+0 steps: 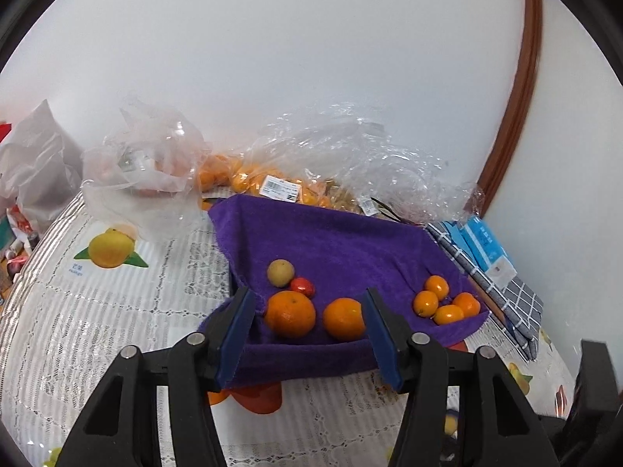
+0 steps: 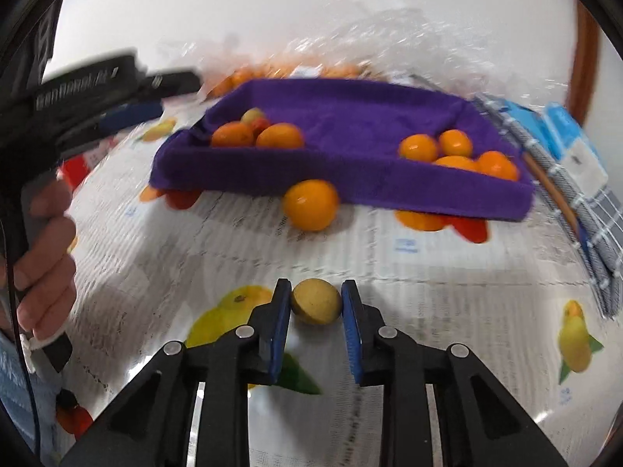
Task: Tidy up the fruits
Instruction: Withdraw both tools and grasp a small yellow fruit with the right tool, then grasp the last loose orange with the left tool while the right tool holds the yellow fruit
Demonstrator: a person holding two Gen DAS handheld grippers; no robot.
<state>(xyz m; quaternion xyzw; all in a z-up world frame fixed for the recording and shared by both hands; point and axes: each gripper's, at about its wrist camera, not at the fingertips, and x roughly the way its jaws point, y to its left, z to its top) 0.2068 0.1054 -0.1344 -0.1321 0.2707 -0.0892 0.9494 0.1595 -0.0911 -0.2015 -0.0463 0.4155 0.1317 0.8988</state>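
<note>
Taking the purple-towel-lined tray as the landmark: at far left of the right wrist view, a person's hand grips the left hand-held gripper, which points at the tray's near-left corner. Its blue pads stand spread and touch nothing; seen past them, inside that corner, lie two oranges, a small red fruit and a small tan fruit. On the fruit-print tabletop, a loose orange rests against the tray's front wall, about mid-length. Nearer than the tray, well in front of it, the right hand-held gripper pinches a small yellow-brown round fruit between its blue pads, low over the tabletop. In the tray's right end sit four small oranges clustered together. Behind the tray lie clear plastic bags of oranges; right of it, a checked cloth.
</note>
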